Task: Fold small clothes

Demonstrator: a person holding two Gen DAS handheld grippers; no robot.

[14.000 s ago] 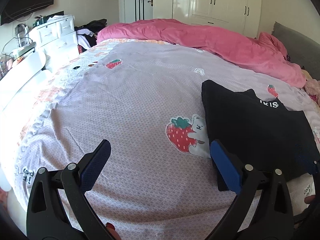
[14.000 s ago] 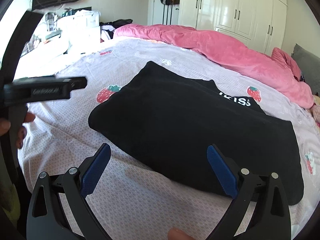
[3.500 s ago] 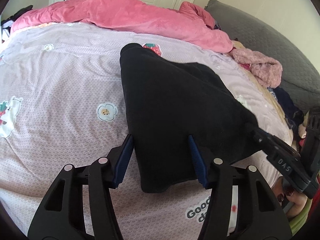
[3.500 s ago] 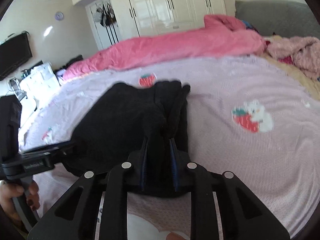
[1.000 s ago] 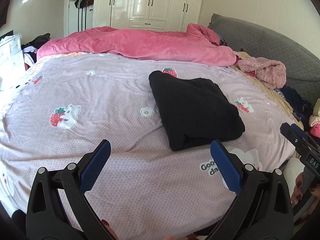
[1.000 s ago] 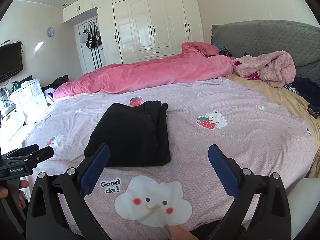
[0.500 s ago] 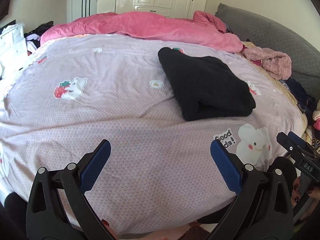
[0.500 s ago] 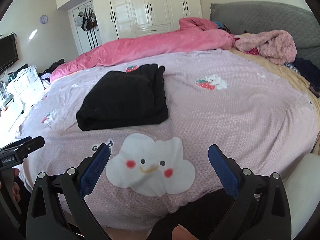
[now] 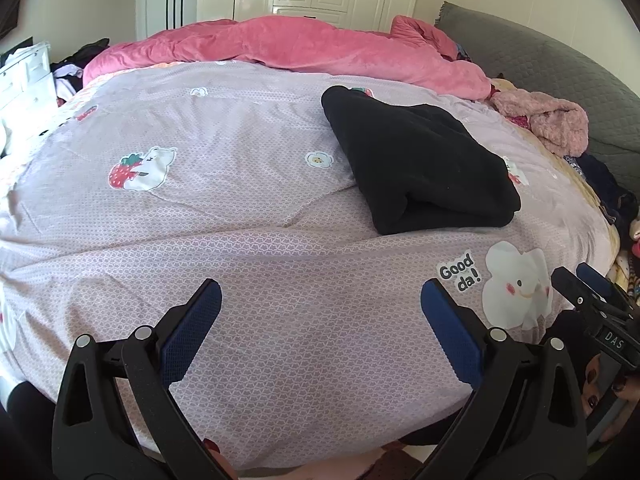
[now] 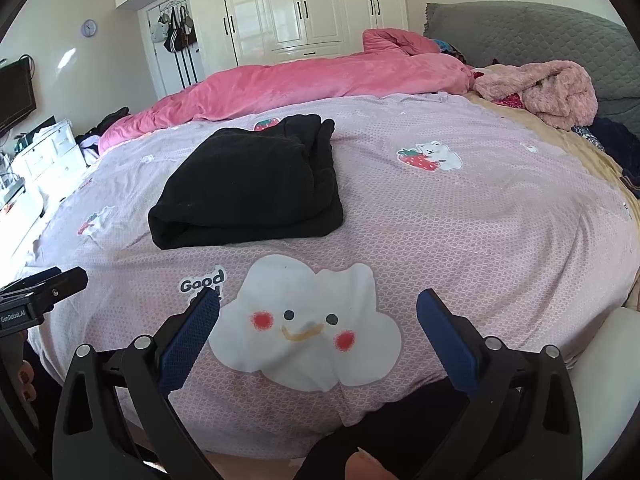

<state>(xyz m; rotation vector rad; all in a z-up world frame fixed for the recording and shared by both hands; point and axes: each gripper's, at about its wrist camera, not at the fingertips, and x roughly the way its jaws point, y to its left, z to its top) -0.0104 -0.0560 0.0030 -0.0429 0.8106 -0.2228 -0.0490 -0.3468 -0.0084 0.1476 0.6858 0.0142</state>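
Both wrist views look low across the bed (image 9: 280,240) from its near edge toward the wardrobe (image 10: 304,8), sharing the folded black garment (image 9: 416,156) mid-frame.

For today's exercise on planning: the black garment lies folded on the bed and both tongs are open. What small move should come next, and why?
Probably reach the right tongs toward the pink fluffy garment lying unfolded at the headboard end: the black garment already sits folded, and the left tongs hold nothing either.

The left claw (image 10: 44,292) is cut off at the right wrist view's edge; the bed (image 9: 280,240) is cropped by both frames.
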